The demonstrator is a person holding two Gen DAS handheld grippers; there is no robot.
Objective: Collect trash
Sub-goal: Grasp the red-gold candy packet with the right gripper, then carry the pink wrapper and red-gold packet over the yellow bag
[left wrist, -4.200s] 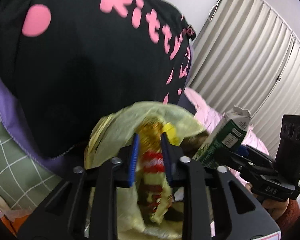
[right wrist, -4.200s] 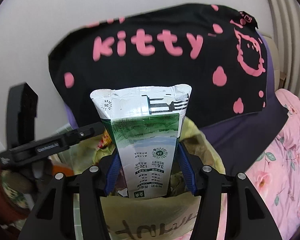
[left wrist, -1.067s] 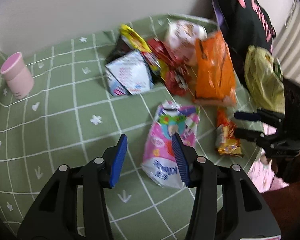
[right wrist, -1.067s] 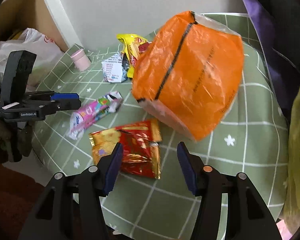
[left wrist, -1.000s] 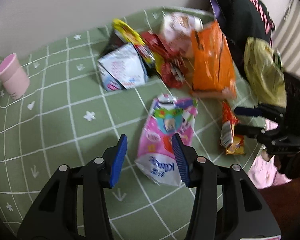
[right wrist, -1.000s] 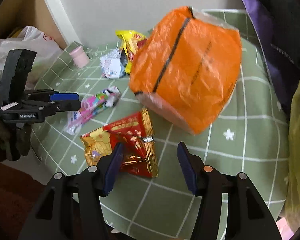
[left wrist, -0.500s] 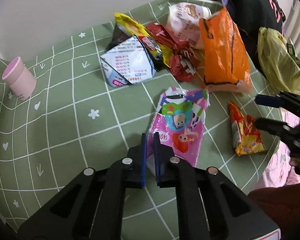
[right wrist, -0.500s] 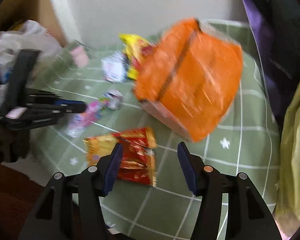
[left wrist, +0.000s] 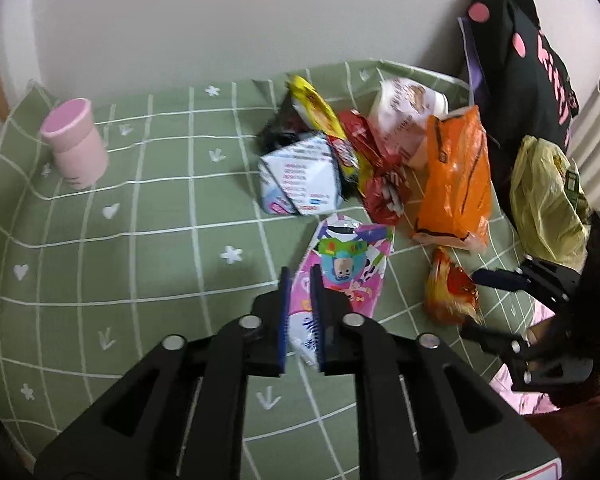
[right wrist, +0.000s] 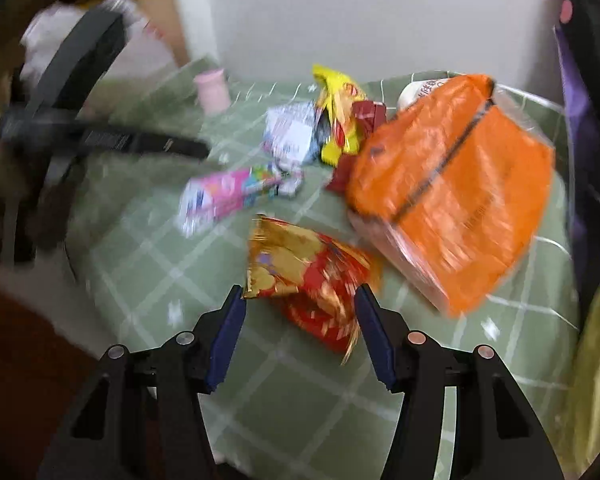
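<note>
Pinching the pink cartoon-printed plastic wrapper [left wrist: 342, 276] while opening slightly, the left gripper's [left wrist: 300, 312] narrow fingers should re-clamp firmly before lifting, as the right gripper's [right wrist: 298, 326] wide fingers straddle the red-and-gold foil packet [right wrist: 308, 276].

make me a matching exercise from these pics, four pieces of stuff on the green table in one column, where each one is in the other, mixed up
Things
1. pink cartoon-print snack wrapper
2. red and gold foil packet
3. big orange plastic bag
4. pale pink cup

Places
A. far left of the green checked tablecloth, alone
B. between the left gripper fingers
C. before the open right gripper
D. beside the yellow trash bag

Pairs: 1-B, 2-C, 3-D, 4-A
</note>
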